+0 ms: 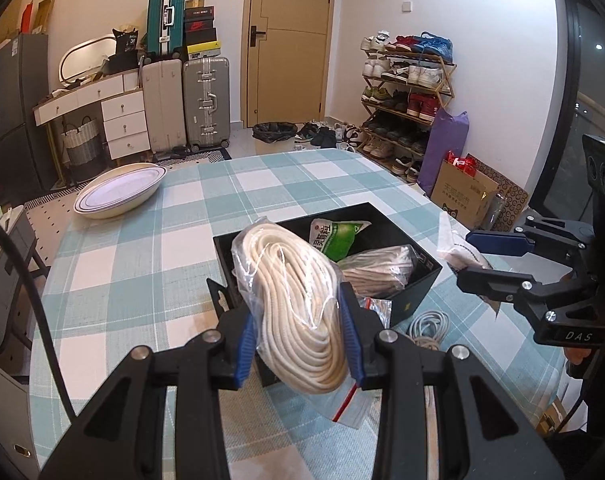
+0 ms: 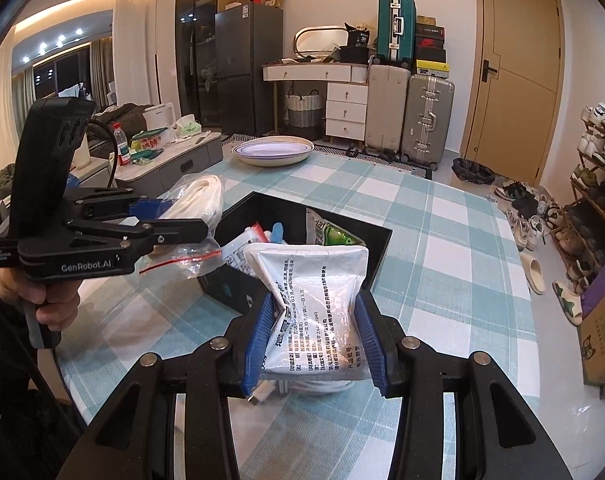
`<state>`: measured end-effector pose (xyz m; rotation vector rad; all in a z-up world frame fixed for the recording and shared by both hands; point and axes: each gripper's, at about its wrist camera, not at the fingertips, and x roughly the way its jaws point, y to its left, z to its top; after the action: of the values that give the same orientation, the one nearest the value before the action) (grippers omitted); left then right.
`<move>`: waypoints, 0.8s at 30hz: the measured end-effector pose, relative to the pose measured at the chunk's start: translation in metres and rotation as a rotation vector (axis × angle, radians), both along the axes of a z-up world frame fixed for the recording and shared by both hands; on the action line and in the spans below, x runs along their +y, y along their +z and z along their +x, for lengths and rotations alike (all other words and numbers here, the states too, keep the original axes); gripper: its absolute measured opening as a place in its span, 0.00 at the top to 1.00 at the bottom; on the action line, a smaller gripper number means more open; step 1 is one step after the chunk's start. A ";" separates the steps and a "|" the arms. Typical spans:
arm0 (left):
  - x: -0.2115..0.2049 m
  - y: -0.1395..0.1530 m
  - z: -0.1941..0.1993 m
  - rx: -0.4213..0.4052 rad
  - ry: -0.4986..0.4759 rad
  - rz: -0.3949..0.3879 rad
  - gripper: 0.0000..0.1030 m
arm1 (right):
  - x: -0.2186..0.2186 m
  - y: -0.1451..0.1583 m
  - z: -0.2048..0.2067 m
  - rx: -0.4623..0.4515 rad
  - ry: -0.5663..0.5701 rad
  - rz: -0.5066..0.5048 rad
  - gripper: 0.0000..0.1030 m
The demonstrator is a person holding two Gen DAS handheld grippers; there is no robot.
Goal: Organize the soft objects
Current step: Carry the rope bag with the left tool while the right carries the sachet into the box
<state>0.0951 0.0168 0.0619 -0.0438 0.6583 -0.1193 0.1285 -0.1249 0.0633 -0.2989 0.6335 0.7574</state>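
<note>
My left gripper is shut on a clear zip bag of coiled white rope and holds it above the near-left corner of a black box. The box holds a green packet and a bag of beige cord. My right gripper is shut on a white printed pouch, held just in front of the black box. The left gripper with its rope bag shows at the left of the right wrist view. The right gripper shows at the right of the left wrist view.
A loose white cable lies on the checked tablecloth beside the box. Stacked oval plates sit at the table's far left. Suitcases, a drawer unit, a shoe rack and a cardboard box stand around the room.
</note>
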 end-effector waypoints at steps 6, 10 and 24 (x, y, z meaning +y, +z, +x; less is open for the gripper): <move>0.000 -0.004 0.016 0.012 0.004 -0.002 0.65 | 0.015 -0.003 0.017 0.012 0.003 -0.019 0.58; 0.000 -0.006 0.026 0.017 0.011 0.004 0.65 | 0.022 -0.004 0.027 0.013 0.008 -0.029 0.58; -0.002 -0.023 0.054 0.069 0.001 0.011 0.65 | 0.048 -0.017 0.056 0.018 0.018 -0.102 0.58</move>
<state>0.1491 0.0148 0.0389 -0.0374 0.7276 -0.1137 0.1843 -0.0773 0.0461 -0.3925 0.6885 0.7469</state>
